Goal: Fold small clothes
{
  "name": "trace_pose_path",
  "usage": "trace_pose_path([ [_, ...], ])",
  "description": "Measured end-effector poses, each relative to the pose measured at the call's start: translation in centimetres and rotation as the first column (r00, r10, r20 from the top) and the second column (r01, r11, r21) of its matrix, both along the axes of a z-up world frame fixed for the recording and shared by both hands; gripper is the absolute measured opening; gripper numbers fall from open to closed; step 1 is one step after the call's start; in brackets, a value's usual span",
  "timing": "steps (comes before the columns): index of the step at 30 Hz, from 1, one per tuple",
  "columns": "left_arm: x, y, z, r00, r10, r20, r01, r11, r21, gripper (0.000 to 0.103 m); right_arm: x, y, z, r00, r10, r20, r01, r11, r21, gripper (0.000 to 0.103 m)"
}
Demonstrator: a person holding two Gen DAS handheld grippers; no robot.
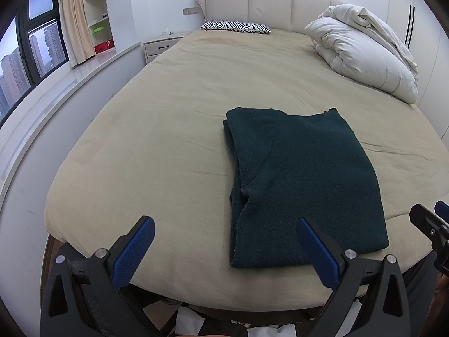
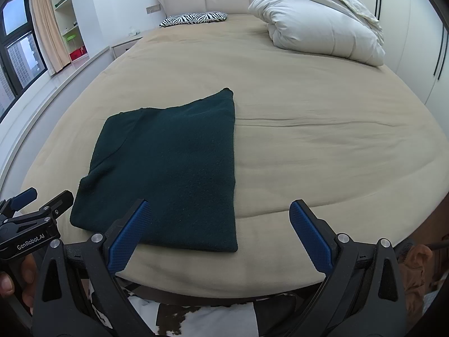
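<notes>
— Left wrist view: where's the dark green sweater (image 1: 303, 185)?
— Folded flat on the beige bed (image 1: 157, 129), near its foot edge.
— And the left hand-held gripper (image 1: 226, 231)?
— Spread wide, holding nothing, hovering at the bed's foot.
— The right hand-held gripper (image 2: 219, 214)?
— Equally wide apart, empty, blue pads (image 2: 127, 237) over the sweater's near edge.

One text can be read: "GenRobot.AI", in white letters on the black body of the left gripper (image 2: 42, 199) (seen from the right wrist, low at the left edge, just left of the dark green sweater (image 2: 168, 168)); nothing else bears legible writing
</notes>
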State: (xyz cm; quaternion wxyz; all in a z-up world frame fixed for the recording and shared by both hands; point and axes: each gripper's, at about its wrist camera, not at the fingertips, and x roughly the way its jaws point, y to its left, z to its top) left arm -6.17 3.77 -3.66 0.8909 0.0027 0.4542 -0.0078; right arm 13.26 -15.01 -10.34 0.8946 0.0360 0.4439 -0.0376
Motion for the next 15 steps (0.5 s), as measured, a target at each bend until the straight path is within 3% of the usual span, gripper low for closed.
trace_pose_path([
  [15, -0.04, 0.11, -0.13, 1.000, -0.010, -0.005, 0.010, 1.000, -0.010, 0.103, 0.34, -0.18, -0.29, 1.000, 0.005, -0.014, -0.005, 1.000, 0.013, 0.101],
])
